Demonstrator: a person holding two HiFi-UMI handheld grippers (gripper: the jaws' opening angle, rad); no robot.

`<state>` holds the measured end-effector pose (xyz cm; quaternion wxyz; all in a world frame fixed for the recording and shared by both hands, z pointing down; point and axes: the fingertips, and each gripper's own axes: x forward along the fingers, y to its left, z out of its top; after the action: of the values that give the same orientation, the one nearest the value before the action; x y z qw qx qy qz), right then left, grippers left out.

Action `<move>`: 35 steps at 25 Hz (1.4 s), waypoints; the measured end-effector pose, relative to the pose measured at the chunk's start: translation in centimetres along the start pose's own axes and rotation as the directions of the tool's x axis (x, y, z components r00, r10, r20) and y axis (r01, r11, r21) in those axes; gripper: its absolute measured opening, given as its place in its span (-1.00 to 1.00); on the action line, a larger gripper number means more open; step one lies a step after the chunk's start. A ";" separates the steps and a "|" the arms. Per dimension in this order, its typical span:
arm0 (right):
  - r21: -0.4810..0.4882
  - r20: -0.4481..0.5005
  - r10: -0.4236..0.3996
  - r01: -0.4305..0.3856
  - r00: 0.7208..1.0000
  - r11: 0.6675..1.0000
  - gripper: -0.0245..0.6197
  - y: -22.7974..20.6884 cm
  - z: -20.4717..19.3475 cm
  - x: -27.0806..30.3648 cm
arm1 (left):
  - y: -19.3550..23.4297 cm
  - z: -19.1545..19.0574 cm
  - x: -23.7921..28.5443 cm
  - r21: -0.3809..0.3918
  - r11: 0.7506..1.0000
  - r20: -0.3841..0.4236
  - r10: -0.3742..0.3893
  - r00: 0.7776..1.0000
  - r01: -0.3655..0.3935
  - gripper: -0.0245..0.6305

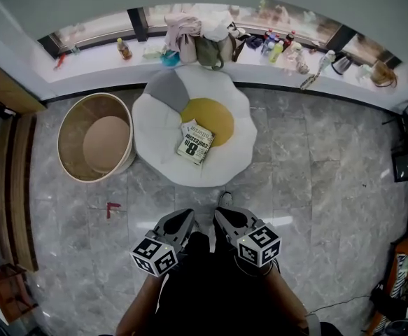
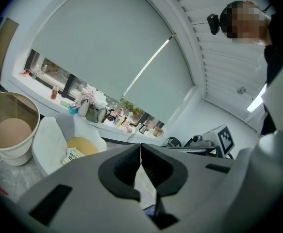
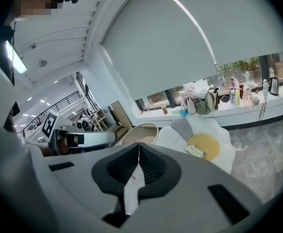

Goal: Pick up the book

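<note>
One book (image 1: 196,143) with a bold "8" lies on the cushion (image 1: 151,135).

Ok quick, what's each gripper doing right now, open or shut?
Left gripper: closed, holding nothing.
Right gripper: closed, holding nothing.

I see a white flower-shaped cushion (image 1: 221,161) with a yellow centre (image 1: 214,112) and one grey petal (image 1: 167,89) lying on the grey marble floor (image 1: 315,180), close to the far wall. Just left of it stands a round tan tub (image 1: 67,128). A small red mark (image 1: 112,208) sits on the floor nearer me. Along the far sill (image 1: 92,65) I make out an orange bottle (image 1: 124,49), a heap of bags (image 1: 197,44), more bottles (image 1: 277,46) and a kettle (image 1: 341,63).
</note>
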<state>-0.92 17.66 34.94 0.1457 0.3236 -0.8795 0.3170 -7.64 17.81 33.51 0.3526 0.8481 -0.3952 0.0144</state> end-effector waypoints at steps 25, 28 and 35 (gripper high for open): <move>0.021 -0.024 0.041 -0.040 0.999 0.999 -0.87 -18.4 8.0 -1.0 | -0.7 6.4 14.8 -0.024 0.991 0.060 0.136 0.989 -0.135 -0.88; 0.025 -0.039 0.027 -0.026 0.999 0.999 -0.87 -19.7 8.1 -0.9 | -0.3 6.4 14.7 -0.035 0.990 0.071 0.140 0.988 -0.138 -0.88; 0.058 -0.034 -0.036 0.038 0.999 0.998 -0.87 -19.0 8.3 1.9 | 2.3 6.1 12.4 -0.059 0.992 0.042 0.110 0.993 -0.107 -0.88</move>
<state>9.75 0.16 38.38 0.1566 0.3387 -0.8611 0.3453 -2.25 4.92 34.07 0.3662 0.8152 -0.4488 0.0031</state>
